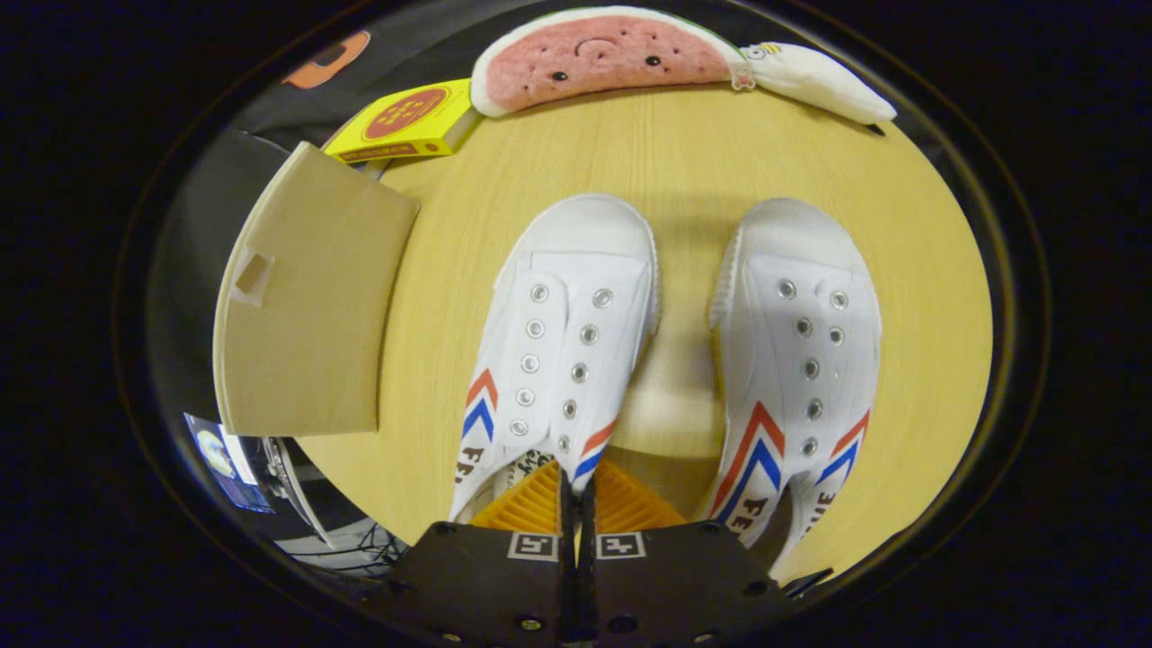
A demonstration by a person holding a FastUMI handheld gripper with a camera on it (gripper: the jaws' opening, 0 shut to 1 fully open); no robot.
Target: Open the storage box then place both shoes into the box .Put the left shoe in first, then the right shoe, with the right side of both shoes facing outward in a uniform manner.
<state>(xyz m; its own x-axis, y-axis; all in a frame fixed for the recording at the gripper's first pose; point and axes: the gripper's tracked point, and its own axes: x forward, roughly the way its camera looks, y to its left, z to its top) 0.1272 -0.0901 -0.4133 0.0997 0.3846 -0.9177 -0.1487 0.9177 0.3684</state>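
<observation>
You are over a round wooden table point(684, 153) in the booth. Two white shoes sit side by side on it with their toes pointing away from you. The left shoe point(562, 342) is right ahead of your gripper point(576, 490). Your fingers are pressed close together and pinch the edge of that shoe's opening. The right shoe point(801, 360) sits near it, not touching. The box point(306, 297) is on the table's left side with its lid down. Beyond the shoes lie a yellow pack point(405, 121), a watermelon toy point(603, 54) and a white toy point(823, 81).
</observation>
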